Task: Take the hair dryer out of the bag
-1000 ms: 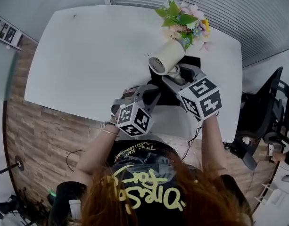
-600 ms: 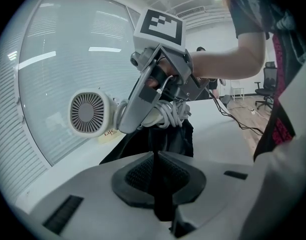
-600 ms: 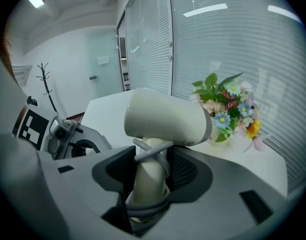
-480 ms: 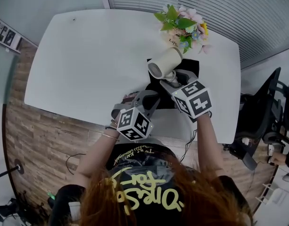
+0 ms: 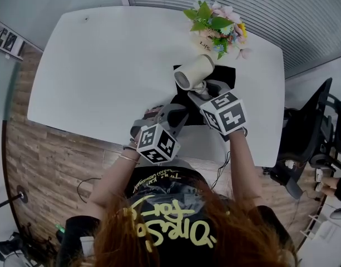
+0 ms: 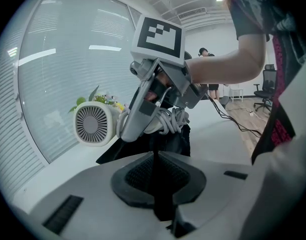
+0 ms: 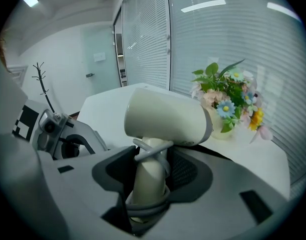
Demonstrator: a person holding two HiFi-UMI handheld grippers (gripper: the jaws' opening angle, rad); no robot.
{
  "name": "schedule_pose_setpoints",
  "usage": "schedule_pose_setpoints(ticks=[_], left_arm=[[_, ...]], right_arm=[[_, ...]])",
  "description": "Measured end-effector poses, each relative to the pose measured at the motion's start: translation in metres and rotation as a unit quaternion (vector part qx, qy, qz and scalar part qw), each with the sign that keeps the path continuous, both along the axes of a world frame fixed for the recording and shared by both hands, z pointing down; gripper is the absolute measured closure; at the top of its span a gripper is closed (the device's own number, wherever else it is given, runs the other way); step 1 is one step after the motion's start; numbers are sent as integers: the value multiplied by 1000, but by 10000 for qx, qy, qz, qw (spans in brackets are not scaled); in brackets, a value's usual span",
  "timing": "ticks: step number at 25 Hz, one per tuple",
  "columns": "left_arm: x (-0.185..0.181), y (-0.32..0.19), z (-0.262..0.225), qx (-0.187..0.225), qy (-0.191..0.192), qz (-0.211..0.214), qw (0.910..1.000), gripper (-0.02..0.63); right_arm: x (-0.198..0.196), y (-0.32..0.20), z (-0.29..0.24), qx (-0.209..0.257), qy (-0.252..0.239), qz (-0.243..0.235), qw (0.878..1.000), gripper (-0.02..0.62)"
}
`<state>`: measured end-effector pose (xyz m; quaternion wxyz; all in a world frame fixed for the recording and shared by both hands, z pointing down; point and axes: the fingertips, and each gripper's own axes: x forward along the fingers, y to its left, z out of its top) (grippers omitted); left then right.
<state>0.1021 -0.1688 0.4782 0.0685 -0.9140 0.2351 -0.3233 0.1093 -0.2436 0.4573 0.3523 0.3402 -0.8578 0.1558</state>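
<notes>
The right gripper (image 5: 202,92) clamps the dryer (image 5: 193,71) handle. The left gripper (image 5: 178,111) pinches the black bag (image 5: 226,74), mostly hidden beneath them. White table (image 5: 103,65), flowers (image 5: 217,24), blinds (image 5: 270,4).

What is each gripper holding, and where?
The right gripper grips the hair dryer by its cord-wrapped handle; left gripper pinches the black bag at its edge.

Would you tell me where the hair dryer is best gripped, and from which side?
Grip the hair dryer by its handle, coming from the handle's free end with the jaws across it. The handle is a slim straight stem, while the barrel is wide and round. Mind the cord wound round the handle. The right gripper holds it that way.
</notes>
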Motion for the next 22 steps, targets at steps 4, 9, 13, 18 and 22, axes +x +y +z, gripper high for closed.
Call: schedule_pose_setpoints(ticks=[4,9,13,18,22], left_arm=[[0,2,1,-13,0,7,10000,581],[0,2,2,-20,-8,14,10000,578],[0,2,2,-72,60,-7,10000,577],[-4,5,-2,-266,250,-32,9993,574],[-11,7,-2,-261,194,-51,9995,574]], right_arm=[[1,-1,10,-90,13,73,9999,388],[3,-4,21,-250,74,243,9994,388],[4,-8,28,-333,146,369,9987,388],[5,-8,37,-589,267,495,9967,388],[0,-9,43,-676,530,533,9949,388]])
